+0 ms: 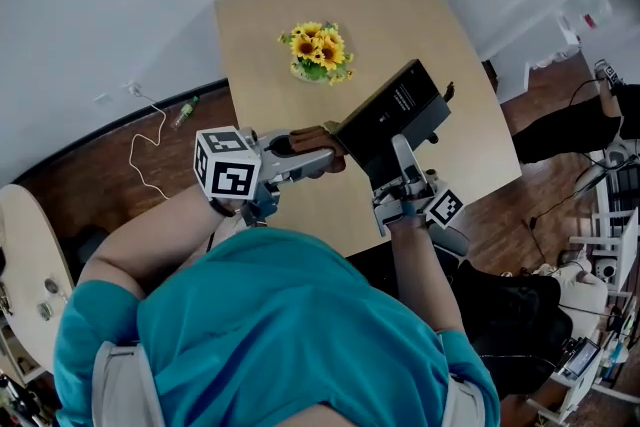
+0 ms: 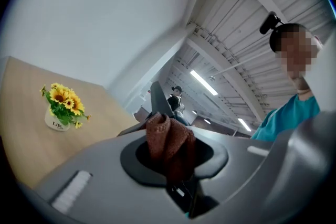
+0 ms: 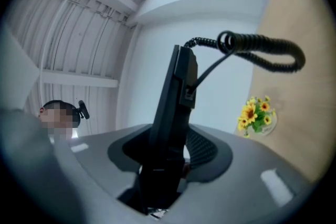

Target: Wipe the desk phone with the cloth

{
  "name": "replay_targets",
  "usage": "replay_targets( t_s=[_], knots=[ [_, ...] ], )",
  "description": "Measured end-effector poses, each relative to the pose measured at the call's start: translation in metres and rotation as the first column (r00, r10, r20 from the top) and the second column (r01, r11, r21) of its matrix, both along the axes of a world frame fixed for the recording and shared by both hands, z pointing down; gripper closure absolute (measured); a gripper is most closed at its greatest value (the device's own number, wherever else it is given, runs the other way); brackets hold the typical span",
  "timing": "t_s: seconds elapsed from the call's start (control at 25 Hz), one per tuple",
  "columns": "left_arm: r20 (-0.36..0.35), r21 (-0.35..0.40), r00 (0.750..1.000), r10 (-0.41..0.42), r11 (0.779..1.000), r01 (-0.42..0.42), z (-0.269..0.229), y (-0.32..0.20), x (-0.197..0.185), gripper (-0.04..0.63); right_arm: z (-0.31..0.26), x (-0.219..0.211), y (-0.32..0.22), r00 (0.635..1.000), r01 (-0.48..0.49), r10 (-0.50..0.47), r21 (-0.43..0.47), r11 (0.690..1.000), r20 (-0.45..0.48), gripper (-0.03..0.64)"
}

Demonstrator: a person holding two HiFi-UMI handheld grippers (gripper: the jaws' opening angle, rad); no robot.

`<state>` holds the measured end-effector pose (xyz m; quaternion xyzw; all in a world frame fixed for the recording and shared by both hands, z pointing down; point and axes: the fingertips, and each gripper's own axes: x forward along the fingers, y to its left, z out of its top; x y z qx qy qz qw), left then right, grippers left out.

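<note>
The tabletop [image 1: 270, 45] carries only a pot of sunflowers [image 1: 318, 50] near its far side. This leaves the near half free, probably so the phone [image 1: 385, 110] can be worked on in the air above it instead of flat on the wood. The phone is lifted clear of the tabletop and tilted, with its dark underside or back turned up toward the head view. That tilt looks meant to expose an edge that would be hard to reach if the phone were lying down. The right claw [image 1: 400, 155] is clamped on the phone's near edge, and in the right gripper view the body rises edge-on from between the jaws with the coiled cord [image 3: 262, 52] trailing off its top. The left claw [image 1: 322, 155] is closed on a bunched brown cloth [image 1: 310, 137], whose folds stick out past the jaws so that fabric, not metal, meets the phone. The cloth appears to touch the phone's left corner, so I judge the wiping is under way there. The right forearm reaches forward with its claw angled upward as a steady holder. The left forearm comes in from the left with its claw about level, aimed sideways at the phone.
</note>
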<state>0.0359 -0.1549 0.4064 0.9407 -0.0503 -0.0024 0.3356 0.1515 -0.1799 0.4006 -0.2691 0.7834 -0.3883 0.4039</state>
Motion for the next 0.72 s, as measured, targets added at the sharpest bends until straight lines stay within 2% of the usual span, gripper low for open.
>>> replay_targets(
  t_s=[0.16,0.32,0.52,0.64,0.72],
  knots=[
    [0.002,0.033,1.0,0.031,0.999,-0.031,-0.013,0.006,0.001,0.506,0.01,-0.005,0.0,1.0,-0.01,0.009,-0.027,1.0,-0.019,0.428],
    [0.028,0.062,0.999,0.031,0.998,-0.033,-0.005,0.004,-0.003,0.506,0.008,-0.002,0.006,0.999,0.02,-0.019,-0.016,1.0,0.031,0.434],
    [0.085,0.061,0.995,-0.048,0.997,0.043,0.017,-0.025,-0.034,0.506,-0.015,-0.012,0.03,0.983,0.159,-0.165,0.082,0.984,0.075,0.437],
    [0.064,0.087,0.993,-0.098,0.992,0.092,0.0,-0.05,-0.049,0.506,-0.02,-0.022,0.047,0.957,0.266,-0.276,0.11,0.958,0.09,0.441],
    [0.037,0.117,0.993,-0.111,0.987,0.106,-0.017,-0.066,-0.049,0.506,-0.015,-0.034,0.055,0.941,0.323,-0.331,0.105,0.94,0.069,0.442]
  ],
)
